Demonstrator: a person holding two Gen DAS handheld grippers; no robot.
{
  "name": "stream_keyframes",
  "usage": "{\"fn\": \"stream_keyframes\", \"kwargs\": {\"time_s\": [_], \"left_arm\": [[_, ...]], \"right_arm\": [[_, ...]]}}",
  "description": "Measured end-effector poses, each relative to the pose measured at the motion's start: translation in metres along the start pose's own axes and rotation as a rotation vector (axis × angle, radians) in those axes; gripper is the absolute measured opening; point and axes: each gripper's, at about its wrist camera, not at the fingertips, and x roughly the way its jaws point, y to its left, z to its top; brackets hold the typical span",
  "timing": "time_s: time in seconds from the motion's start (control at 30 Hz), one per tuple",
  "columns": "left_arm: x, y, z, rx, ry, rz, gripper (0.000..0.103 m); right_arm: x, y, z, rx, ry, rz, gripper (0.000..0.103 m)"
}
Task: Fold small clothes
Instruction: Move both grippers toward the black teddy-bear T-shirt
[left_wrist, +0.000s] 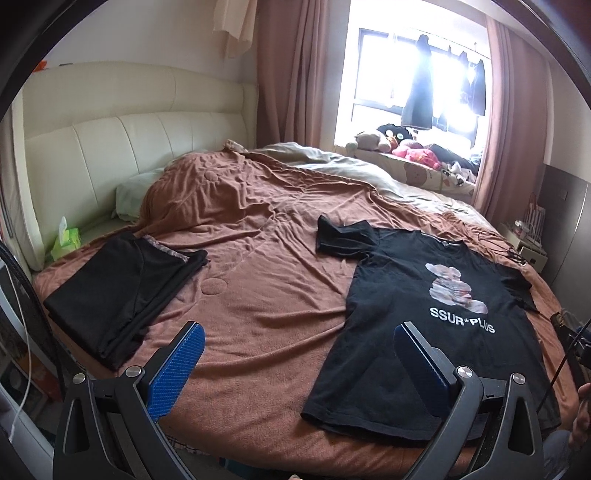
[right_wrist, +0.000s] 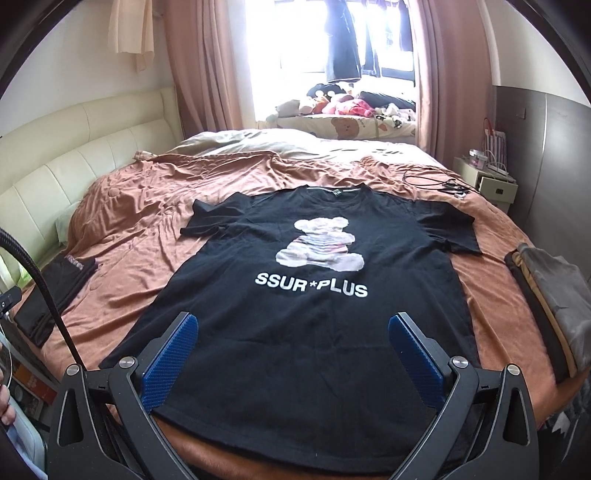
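Spreading across most of both views, the bed (right_wrist: 155, 192) under its wrinkled rust-brown cover carried the black T-shirt (right_wrist: 295, 317) flat and face up near the front edge, collar toward the window, its pale bear print above white lettering. A folded dark garment (left_wrist: 122, 291) lay well apart to its left, and a stack of grey and tan clothes (right_wrist: 554, 314) sat at the right edge. The left gripper (left_wrist: 299, 354) and the right gripper (right_wrist: 291, 347) both hovered with jaws wide, holding nothing. The shirt's left sleeve (left_wrist: 340, 236) was curled, so a fold could trap that crease; pinching the soft cover along with the hem seemed another risk.
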Motion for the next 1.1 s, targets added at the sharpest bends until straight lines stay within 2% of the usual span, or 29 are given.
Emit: {"fn": "stream_keyframes", "kwargs": {"time_s": [0.1, 0.23, 0.33, 0.43, 0.67, 0.73, 0.97, 1.1], "left_arm": [[0.016, 0.003, 0.006, -0.018, 0.015, -0.028, 0.103], [0.039, 0.002, 0.015, -0.028, 0.041, -0.028, 0.103], [0.059, 0.001, 0.022, -0.038, 0.066, -0.088, 0.103], [0.081, 0.001, 0.028, -0.059, 0.075, -0.077, 0.103], [0.149, -0.009, 0.042, -0.028, 0.157, -0.123, 0.103], [0.167, -0.009, 0.046, -0.031, 0.172, -0.131, 0.102], [0.235, -0.011, 0.072, -0.027, 0.243, -0.135, 0.086], [0.274, -0.012, 0.09, -0.026, 0.274, -0.135, 0.084]], "right_arm": [[0.018, -0.001, 0.005, -0.006, 0.013, 0.001, 0.103], [0.042, -0.004, 0.016, -0.02, 0.035, -0.005, 0.103], [0.061, -0.005, 0.025, -0.024, 0.05, -0.002, 0.103], [0.08, -0.007, 0.036, -0.029, 0.067, -0.002, 0.103], [0.122, -0.016, 0.058, -0.03, 0.09, 0.043, 0.086], [0.135, -0.019, 0.062, -0.029, 0.094, 0.045, 0.085], [0.184, -0.029, 0.077, -0.034, 0.133, 0.064, 0.084], [0.211, -0.036, 0.088, -0.032, 0.154, 0.083, 0.084]]}}
